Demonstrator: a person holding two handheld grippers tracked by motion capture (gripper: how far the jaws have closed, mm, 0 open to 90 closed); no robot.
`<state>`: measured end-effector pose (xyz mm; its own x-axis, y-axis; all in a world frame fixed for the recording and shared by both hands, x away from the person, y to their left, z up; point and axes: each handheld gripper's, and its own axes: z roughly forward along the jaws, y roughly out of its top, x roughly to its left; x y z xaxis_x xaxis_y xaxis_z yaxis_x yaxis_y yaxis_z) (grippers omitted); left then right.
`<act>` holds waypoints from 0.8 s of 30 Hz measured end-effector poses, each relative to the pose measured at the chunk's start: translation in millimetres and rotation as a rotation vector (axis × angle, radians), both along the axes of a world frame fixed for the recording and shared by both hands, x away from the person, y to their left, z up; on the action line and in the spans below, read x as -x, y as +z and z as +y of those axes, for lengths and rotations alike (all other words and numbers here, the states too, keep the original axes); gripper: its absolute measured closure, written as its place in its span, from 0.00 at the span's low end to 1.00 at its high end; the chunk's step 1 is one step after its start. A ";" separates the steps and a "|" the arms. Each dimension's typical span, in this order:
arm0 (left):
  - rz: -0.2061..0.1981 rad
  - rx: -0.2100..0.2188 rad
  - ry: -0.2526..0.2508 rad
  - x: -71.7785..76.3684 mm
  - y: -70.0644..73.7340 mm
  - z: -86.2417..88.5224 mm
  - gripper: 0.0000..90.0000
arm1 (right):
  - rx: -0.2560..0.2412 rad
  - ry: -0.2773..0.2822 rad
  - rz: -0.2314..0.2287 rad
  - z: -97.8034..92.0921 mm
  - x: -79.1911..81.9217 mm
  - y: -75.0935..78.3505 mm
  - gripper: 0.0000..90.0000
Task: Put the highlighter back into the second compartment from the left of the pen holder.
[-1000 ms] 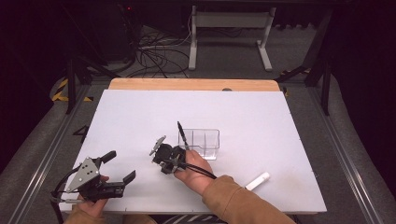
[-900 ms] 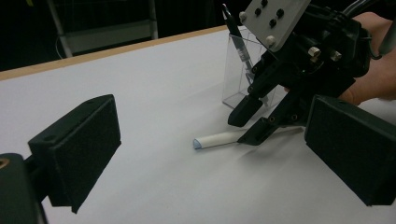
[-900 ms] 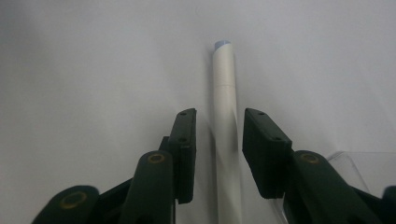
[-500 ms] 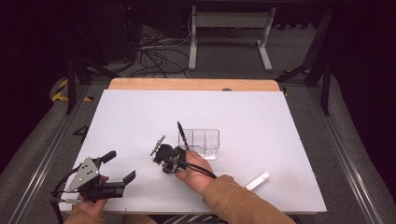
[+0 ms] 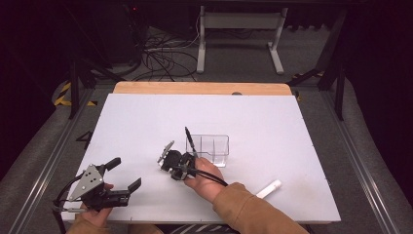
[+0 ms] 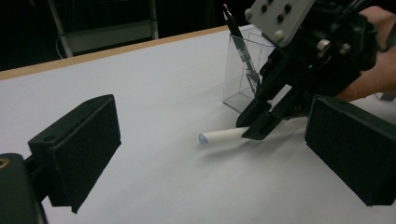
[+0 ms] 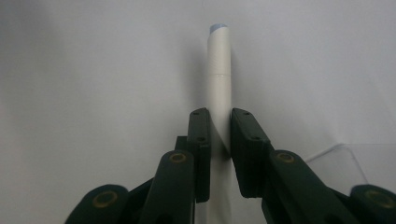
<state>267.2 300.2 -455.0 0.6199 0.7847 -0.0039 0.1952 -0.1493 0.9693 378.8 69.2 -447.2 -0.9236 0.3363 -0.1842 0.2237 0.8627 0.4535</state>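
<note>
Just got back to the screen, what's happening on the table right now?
The right gripper is clamped on a white pen low over the table, beside the clear organizer, which already holds a black pen. The left gripper sits open and idle near the front edge. Another white pen lies at front right.

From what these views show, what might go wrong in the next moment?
The right gripper pinches the white marker near one end, so its long free end may swing or slip. The clear organizer is light and close beside the right hand; a bump could tip it and the black pen inside.
</note>
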 end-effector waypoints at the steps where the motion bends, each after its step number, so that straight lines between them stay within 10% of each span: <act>1: 0.000 -0.001 0.001 0.1 0.1 -0.1 0.05 | -0.012 -0.003 0.005 -1.3 1.9 2.8 0.87; 24: -0.003 -0.006 0.007 -0.5 0.0 -1.4 0.05 | -0.192 0.027 -0.059 -31.4 22.9 45.7 0.87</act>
